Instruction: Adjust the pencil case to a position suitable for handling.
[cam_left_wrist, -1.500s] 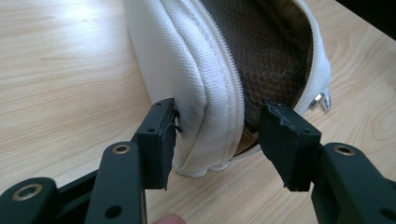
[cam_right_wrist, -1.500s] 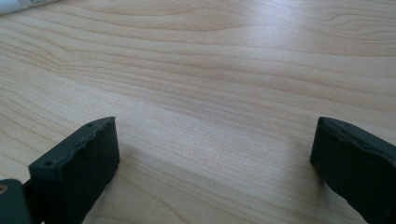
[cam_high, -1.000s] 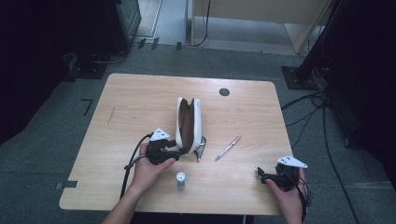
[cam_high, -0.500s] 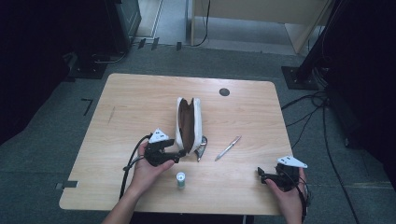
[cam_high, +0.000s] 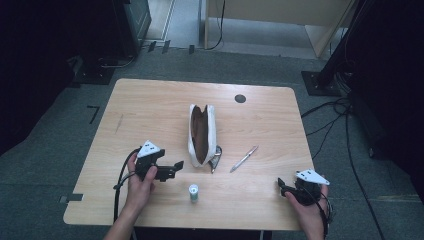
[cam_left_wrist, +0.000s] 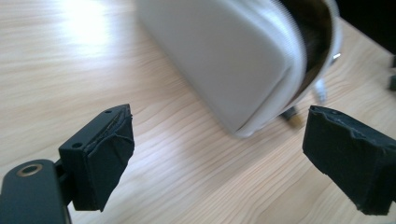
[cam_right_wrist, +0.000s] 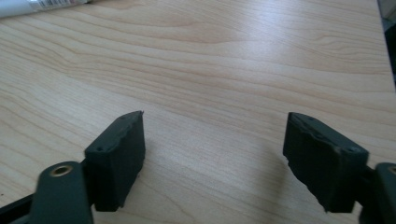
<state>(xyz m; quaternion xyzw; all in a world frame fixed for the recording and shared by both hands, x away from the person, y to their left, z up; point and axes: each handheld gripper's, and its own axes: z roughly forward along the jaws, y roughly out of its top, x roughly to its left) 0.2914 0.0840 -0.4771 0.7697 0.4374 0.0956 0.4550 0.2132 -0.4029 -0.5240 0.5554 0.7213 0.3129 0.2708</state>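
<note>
Left tool (cam_high: 176, 167) sits a touch closer to the near end of the white pencil case (cam_high: 201, 134) than half a second back; little else has shifted. Its jaws stand wide, nothing between them, the case's corner (cam_left_wrist: 243, 84) looming just ahead. Case lies mid-bench (cam_high: 150, 100), mouth unzipped. Right tool (cam_high: 283, 186) rests wide and empty at the near right corner. Pen (cam_high: 244, 159) and small green-capped tube (cam_high: 193, 192) untouched. Reads as an approach to grasp the case, not yet contact.
</note>
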